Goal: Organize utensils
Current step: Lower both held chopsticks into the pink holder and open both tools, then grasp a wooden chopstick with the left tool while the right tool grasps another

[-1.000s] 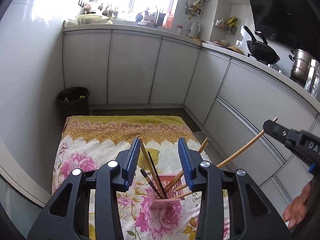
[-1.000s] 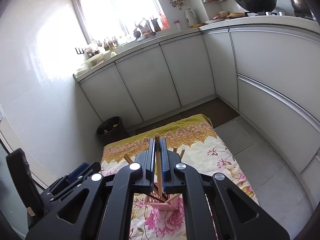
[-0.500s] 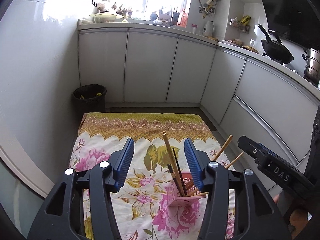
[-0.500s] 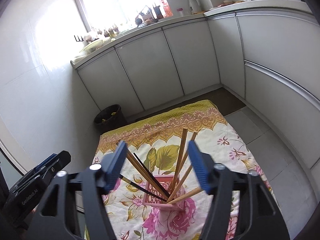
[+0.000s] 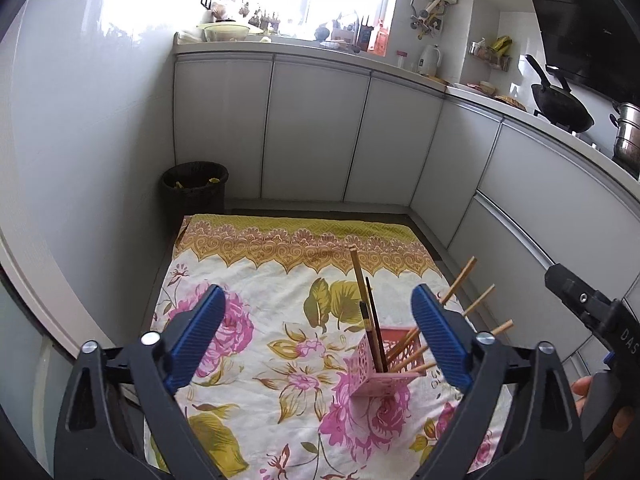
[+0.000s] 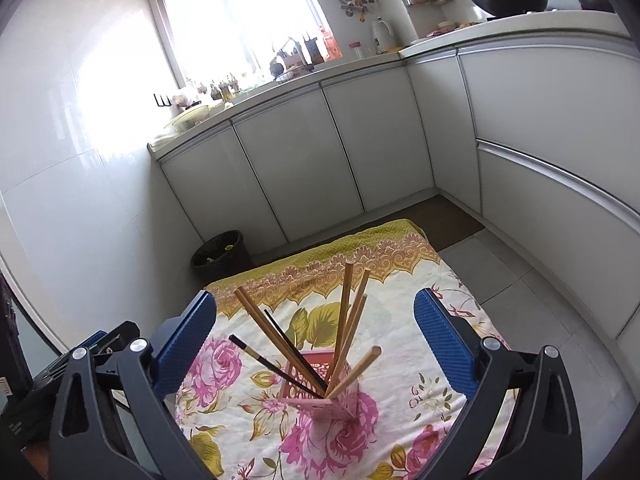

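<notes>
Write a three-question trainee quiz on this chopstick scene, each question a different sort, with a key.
1. True or false: the right gripper is shut on a chopstick.
2. Which holds the chopsticks? A) black bin B) pink basket C) wok
3. Fill in: the pink basket stands on a ____ cloth.

Key: 1 false, both it and the left gripper are open and empty; 2 B; 3 floral.

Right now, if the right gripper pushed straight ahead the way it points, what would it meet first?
Probably the chopsticks fanning from the pink holder, which lie between the right gripper's open jaws. Depth is hard to judge through the fisheye.
</notes>
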Demonstrator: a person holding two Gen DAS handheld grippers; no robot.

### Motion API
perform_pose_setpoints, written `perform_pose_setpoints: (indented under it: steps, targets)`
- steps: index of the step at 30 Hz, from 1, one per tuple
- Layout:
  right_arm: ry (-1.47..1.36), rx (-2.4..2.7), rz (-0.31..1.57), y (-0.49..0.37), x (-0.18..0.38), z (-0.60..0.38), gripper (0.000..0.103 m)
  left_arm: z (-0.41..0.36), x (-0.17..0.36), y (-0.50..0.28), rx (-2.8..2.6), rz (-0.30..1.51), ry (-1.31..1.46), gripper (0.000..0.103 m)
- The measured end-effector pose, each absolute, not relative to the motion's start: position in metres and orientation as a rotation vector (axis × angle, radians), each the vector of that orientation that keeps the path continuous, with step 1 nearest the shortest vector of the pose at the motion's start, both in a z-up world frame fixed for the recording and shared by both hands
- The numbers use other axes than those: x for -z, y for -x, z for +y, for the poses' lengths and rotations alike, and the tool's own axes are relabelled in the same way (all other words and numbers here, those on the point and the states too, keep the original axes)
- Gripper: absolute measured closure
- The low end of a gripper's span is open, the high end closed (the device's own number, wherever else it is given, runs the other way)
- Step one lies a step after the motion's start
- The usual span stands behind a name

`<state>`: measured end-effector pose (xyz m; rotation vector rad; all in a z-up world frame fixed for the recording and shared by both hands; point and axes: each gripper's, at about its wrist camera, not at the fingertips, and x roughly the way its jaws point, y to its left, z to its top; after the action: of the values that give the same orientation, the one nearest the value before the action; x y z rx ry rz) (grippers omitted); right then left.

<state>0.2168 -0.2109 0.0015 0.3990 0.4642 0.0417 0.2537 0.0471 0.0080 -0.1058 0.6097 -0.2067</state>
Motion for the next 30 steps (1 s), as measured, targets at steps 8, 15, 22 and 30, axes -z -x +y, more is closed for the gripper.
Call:
perform_pose_setpoints:
  steps: [8, 15, 22, 30]
  targets:
    - [-0.443, 0.013, 0.493, -0.127, 0.021, -0.244, 0.007, 0.014, 0.038, -0.218, 0.363, 0.778, -0.088, 0.007]
    - [-0.591, 0.075, 0.788, -0.079, 0.104, -0.273, 0.007, -0.044, 0.107, -0.183, 0.526, 0.961, -0.348, 0.007]
    - [-0.796, 0.058, 0.997, -0.067, 0.181, -0.299, 0.007, -0.098, 0.175, -0.155, 0.619, 1.122, -0.676, 0.022]
    - [-0.896, 0.045, 1.048, -0.065, 0.207, -0.316, 0.007, -0.12, 0.221, -0.163, 0.617, 1.326, -0.742, 0.048]
